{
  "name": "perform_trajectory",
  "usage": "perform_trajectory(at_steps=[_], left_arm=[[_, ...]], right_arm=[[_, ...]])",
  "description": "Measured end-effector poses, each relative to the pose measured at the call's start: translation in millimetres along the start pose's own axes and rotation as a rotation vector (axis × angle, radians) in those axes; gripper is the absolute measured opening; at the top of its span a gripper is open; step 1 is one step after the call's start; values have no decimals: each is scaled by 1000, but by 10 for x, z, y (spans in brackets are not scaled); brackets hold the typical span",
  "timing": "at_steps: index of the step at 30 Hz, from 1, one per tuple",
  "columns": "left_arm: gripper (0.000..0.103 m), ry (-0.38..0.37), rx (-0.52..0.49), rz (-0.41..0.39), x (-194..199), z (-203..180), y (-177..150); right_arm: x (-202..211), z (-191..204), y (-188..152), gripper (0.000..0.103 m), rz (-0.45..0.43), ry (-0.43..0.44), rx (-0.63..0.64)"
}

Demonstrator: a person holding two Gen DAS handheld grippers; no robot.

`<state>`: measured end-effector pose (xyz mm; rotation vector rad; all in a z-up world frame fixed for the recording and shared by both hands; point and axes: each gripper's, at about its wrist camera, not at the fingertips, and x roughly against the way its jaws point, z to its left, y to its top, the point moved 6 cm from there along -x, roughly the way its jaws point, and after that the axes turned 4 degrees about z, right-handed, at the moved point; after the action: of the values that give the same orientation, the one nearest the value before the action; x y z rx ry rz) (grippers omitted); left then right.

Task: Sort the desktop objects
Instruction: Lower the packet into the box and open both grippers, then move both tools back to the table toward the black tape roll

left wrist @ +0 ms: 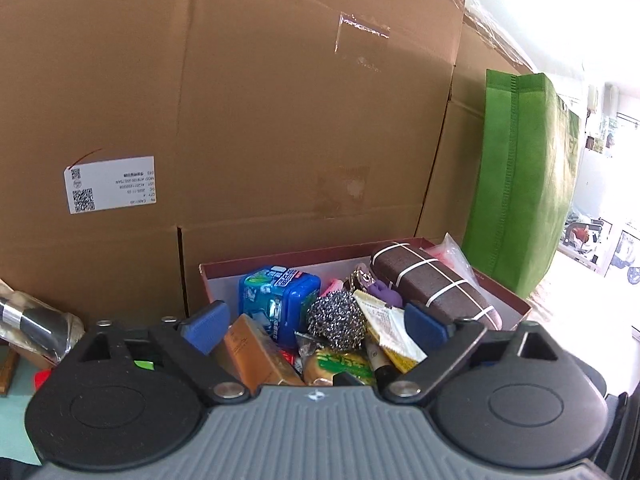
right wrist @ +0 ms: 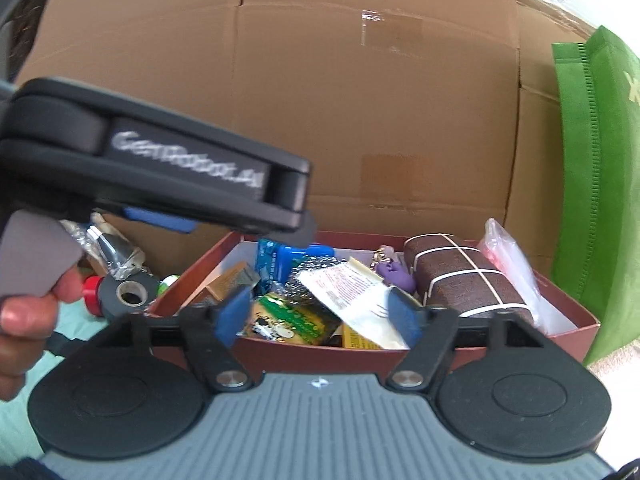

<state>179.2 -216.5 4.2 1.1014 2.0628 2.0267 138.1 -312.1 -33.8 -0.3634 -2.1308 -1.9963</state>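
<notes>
red shallow box (right wrist: 400, 354) sits on desk against large cardboard carton (left wrist: 280, 120), serving as collection bin. contents piled loose: blue tin (left wrist: 278, 300), steel wool scourer (left wrist: 336, 316), brown banded case (left wrist: 436, 284), paper sachet (right wrist: 352, 296), green-yellow packet (right wrist: 296, 316).
left gripper (left wrist: 316, 320) poised over box, fingers spread wide, nothing between pads.
right gripper (right wrist: 320, 316) at near rim, fingers spread, empty.
black tape roll (right wrist: 128, 292) lies outside box at left, apparently unsorted.
judgement: both positioned for next pick.
</notes>
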Motion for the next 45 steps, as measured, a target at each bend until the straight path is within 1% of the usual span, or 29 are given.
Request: perform_trajectory(at_steps=[3, 7, 8, 9, 12, 14, 16, 18, 20, 24, 28, 37, 41, 45], left_arm=[[100, -3, 9, 11, 12, 20, -19], [101, -4, 11, 27, 17, -2, -71], [101, -5, 12, 31, 20, -7, -82], [101, -4, 14, 35, 26, -9, -94], [101, 11, 18, 42, 58, -13, -118], [101, 20, 30, 37, 102, -8, -133], [101, 21, 41, 31, 154, -8, -146], [101, 23, 47, 30, 204, -11, -163], [101, 42, 49, 37, 242, -11, -178], [102, 64, 41, 41, 317, -1, -200], [102, 70, 60, 44, 384, 47, -215], [101, 45, 111, 81, 539, 154, -312], [101, 49, 125, 88, 685, 227, -427], [101, 70, 137, 77, 874, 367, -575]], right_arm=[[-9, -33, -3, 93, 1, -12, -23], [-12, -63, -7, 93, 14, -12, -61], [-6, -64, -4, 95, 14, -18, -61], [31, -47, -16, 98, 14, -27, -59], [52, -47, -21, 98, 18, -41, -59], [64, -52, -19, 99, 25, -45, -68], [99, -50, -9, 102, 29, -56, -66], [132, -40, -1, 101, 35, -61, -66], [158, -15, 2, 101, 41, -60, -67], [203, 50, 3, 101, 52, -44, -67], [269, 122, 17, 101, 52, -40, -55], [406, 297, 63, 101, 58, -23, -32], [502, 460, 86, 101, 44, 13, -16], [567, 728, 67, 101, 41, 66, 28]])
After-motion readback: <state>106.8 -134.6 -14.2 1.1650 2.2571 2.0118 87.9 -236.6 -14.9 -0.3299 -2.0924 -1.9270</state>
